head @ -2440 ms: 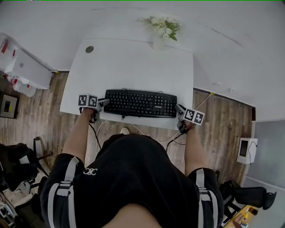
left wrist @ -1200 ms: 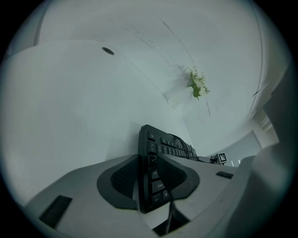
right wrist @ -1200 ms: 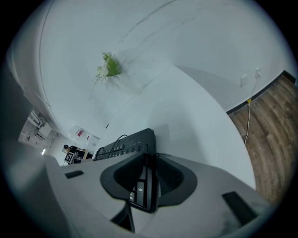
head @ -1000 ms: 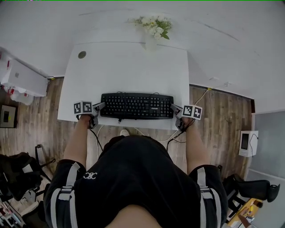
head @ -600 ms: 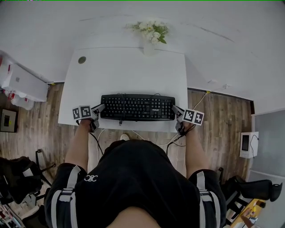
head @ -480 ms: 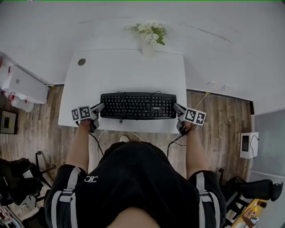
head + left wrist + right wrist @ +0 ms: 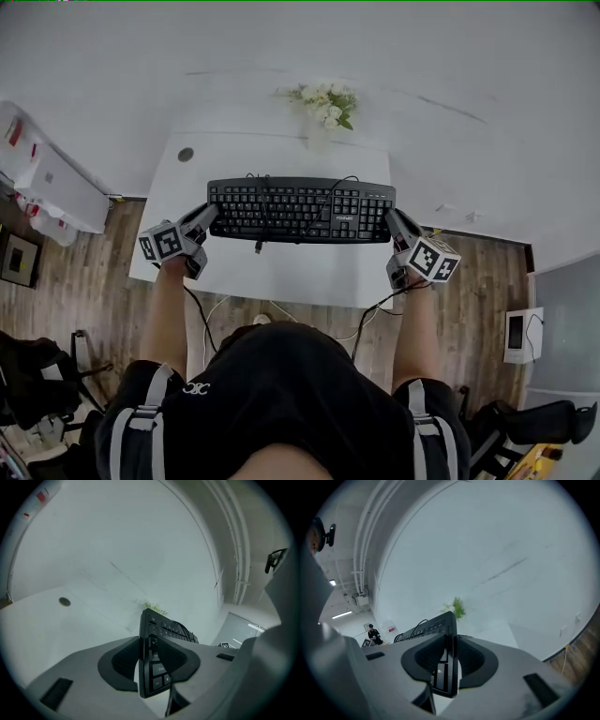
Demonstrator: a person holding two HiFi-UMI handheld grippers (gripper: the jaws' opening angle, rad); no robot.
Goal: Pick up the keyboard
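Both tools have risen since half a second ago: left tool (image 7: 208, 216) and right tool (image 7: 393, 219) each clamp one end of the single keyboard (image 7: 300, 208), held mid-frame above the white surface (image 7: 281, 272). One flower vase (image 7: 324, 114) stands beyond, upper centre.

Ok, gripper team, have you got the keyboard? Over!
Left gripper shut on the keyboard, left end; right gripper shut on the right end. Keyboard looks clear of the white table. Cable dangles in front; flower vase stands well behind.
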